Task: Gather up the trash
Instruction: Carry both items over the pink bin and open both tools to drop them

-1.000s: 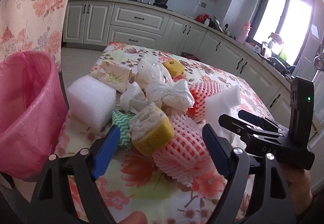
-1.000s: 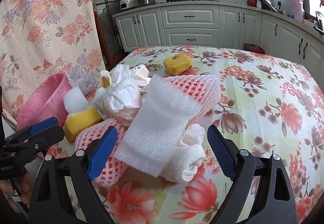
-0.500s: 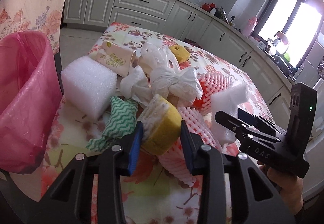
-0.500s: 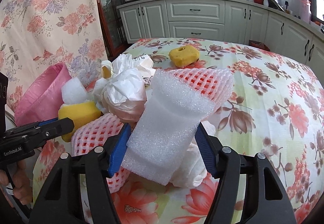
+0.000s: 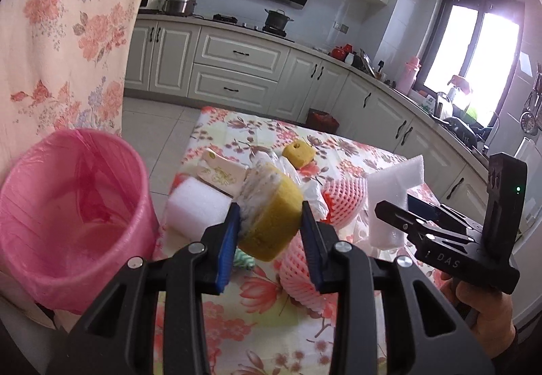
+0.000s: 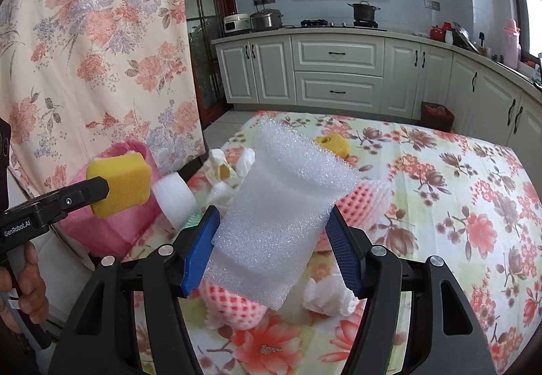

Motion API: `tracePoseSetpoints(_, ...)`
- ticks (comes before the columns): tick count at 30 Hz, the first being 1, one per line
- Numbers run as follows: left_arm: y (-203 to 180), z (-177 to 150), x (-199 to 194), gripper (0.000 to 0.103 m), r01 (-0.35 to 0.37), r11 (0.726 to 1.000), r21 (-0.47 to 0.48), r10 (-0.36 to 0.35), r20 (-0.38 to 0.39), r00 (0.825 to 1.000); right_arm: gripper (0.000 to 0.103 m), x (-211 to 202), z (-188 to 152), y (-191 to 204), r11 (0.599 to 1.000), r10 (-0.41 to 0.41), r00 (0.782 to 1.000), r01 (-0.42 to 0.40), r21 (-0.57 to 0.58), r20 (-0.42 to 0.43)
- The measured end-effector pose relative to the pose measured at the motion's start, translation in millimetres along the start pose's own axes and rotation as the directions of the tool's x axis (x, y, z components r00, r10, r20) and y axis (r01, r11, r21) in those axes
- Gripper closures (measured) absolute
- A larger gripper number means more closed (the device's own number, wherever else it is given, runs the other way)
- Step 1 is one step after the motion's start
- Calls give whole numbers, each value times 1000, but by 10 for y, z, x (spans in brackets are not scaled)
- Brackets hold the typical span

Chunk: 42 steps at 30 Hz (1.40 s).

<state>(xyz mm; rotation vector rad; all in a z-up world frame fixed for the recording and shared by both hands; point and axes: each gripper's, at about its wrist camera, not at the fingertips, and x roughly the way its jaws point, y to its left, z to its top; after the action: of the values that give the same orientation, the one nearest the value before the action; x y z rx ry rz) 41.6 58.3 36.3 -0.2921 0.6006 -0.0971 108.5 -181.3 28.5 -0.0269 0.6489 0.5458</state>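
Note:
My left gripper [image 5: 269, 222] is shut on a yellow sponge [image 5: 271, 222] and holds it above the table, right of the pink-lined trash bin [image 5: 67, 222]. The sponge also shows in the right wrist view [image 6: 120, 183], in front of the bin [image 6: 111, 225]. My right gripper [image 6: 272, 225] is shut on a white foam sheet [image 6: 281, 215], lifted off the pile. It shows in the left wrist view [image 5: 393, 202] too. Pink foam nets [image 5: 305, 273], a white foam block [image 5: 196, 212] and white bags lie on the floral table [image 6: 457, 239].
A second yellow sponge [image 5: 298, 154] lies farther back on the table. A crumpled white tissue [image 6: 328, 297] and a green-striped cloth [image 5: 244, 259] lie near the pile. A floral curtain [image 6: 84, 53] hangs at left. Kitchen cabinets [image 6: 338, 76] stand behind.
Both grippers closed from open: the left on the yellow sponge, the right on the foam sheet. Both then lifted their items off the pile, the left moving toward the bin.

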Motion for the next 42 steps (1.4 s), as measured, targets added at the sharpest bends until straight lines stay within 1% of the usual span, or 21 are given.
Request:
tracePoseSetpoints(5, 338, 214, -287, 69, -88, 996, -16, 88, 37, 995, 42, 26, 238, 352, 998, 60, 998, -60, -16, 14)
tracePoseSetpoints(9, 686, 322, -479, 69, -147, 987, -62, 151, 62, 987, 42, 157, 388, 692, 994, 98, 995, -98, -45, 1)
tracePoseSetpoints(12, 924, 385, -609, 69, -203, 975, -88, 209, 68, 975, 42, 303, 472, 950, 991, 120, 993, -121, -58, -14)
tracePoseSetpoints(17, 1276, 445, -762, 69, -258, 958, -128, 268, 69, 961, 42, 546, 552, 1406, 983, 158, 986, -162, -87, -51)
tracePoseSetpoints(22, 1592, 457, -819, 69, -300, 940, -162, 313, 59, 948, 41, 772, 599, 1823, 974, 188, 979, -197, -113, -82)
tracePoseSetpoints(26, 1814, 414, -814, 69, -324, 927, -189, 337, 41, 941, 41, 940, 623, 2083, 962, 228, 968, -241, -131, -105)
tracePoseSetpoints(29, 1945, 361, -782, 69, -334, 919, -211, 346, 22, 938, 41, 1066, 632, 2234, 957, 238, 963, -255, -137, -127)
tracePoseSetpoints(32, 2035, 331, -756, 69, -338, 914, -226, 349, 10, 937, 40, 1178, 618, 2333, 951, 259, 955, -278, -133, -145)
tracePoseSetpoints(36, 2113, 307, -745, 67, -347, 907, -239, 357, -1, 934, 37, 1269, 579, 2419, 947, 268, 950, -290, -138, -159)
tracePoseSetpoints(37, 2124, 303, -745, 67, -347, 906, -242, 357, -2, 934, 36, 1288, 568, 2435, 947, 267, 950, -290, -138, -162)
tracePoseSetpoints(38, 2134, 300, -741, 65, -346, 906, -245, 356, -3, 934, 29, 1296, 558, 2441, 947, 269, 950, -291, -138, -161)
tracePoseSetpoints(39, 2141, 296, -734, 62, -346, 906, -245, 356, -6, 935, 26, 1303, 548, 2449, 946, 270, 950, -292, -139, -159)
tracePoseSetpoints(42, 2124, 280, -719, 61, -352, 905, -240, 359, -13, 933, 25, 1323, 517, 2467, 943, 270, 949, -294, -152, -163)
